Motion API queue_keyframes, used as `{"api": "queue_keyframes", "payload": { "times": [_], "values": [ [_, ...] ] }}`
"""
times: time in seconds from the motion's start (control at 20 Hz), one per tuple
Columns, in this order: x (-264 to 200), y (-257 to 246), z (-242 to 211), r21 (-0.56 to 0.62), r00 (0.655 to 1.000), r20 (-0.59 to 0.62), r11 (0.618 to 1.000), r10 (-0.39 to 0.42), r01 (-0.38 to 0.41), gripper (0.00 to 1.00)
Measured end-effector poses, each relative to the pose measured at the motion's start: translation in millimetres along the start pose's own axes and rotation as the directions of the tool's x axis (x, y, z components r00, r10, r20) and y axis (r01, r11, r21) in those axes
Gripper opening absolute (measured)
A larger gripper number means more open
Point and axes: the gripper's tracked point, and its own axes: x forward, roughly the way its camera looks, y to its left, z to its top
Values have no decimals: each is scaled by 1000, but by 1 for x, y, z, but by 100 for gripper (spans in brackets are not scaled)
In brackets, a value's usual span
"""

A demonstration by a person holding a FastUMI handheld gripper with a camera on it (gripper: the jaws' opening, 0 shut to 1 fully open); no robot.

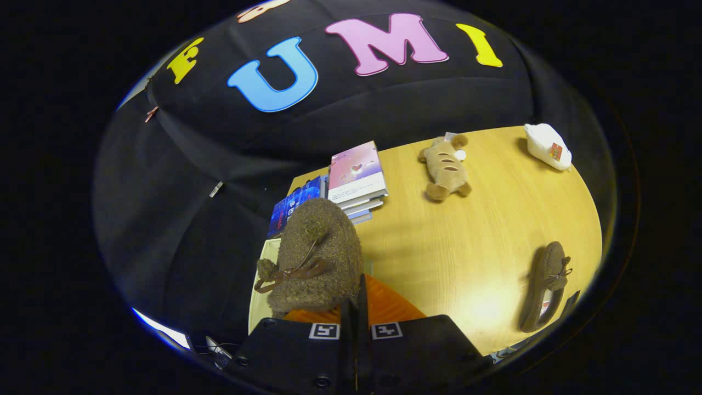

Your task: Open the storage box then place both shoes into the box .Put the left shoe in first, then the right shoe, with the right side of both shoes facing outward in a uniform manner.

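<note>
Gripper point(356, 299) fingers are pressed close together, seemingly pinching the heel edge of a fuzzy brown shoe point(318, 252) that is held up just ahead of them; whether both pads truly press on it I cannot tell for certain, since the fingertips merge into one dark sliver against the shoe's side. The held shoe's long axis runs straight away from the fingers, toe pointing toward the stack of books point(356, 178), bow and lace on top. Beneath the shoe sits the storage box point(392, 307), its orange inside showing just beside the fingers and a pale rim point(258, 285) on the shoe's far side, so the box looks open.

Beyond the shoe, the books lie at the table's back edge. Well apart from the shoe, across the wooden table point(455, 247), lies the second shoe point(548, 285), flat on its sole, its length roughly parallel to the held one. Farther back sit a plush toy point(444, 167) and a white packet point(548, 145).

The coming move likely turns on lowering the held shoe into the box directly below, keeping its axis as is.
</note>
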Motion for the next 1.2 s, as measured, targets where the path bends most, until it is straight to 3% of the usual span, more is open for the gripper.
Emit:
{"api": "queue_keyframes", "payload": {
  "times": [0.2,0.55,0.85,1.05,1.15,1.2],
  "values": [
    [26,45,-15,1,999,-46,1000,21,-21,6],
    [82,92,-61,-4,991,-131,1000,-17,17,7],
    [123,95,-84,-23,983,-157,995,-95,92,9],
    [134,99,-99,18,977,-195,996,-81,86,10],
    [135,112,-112,31,969,-244,999,-30,38,18],
    [133,113,-119,21,964,-265,999,-23,30,34]
  ]
}}
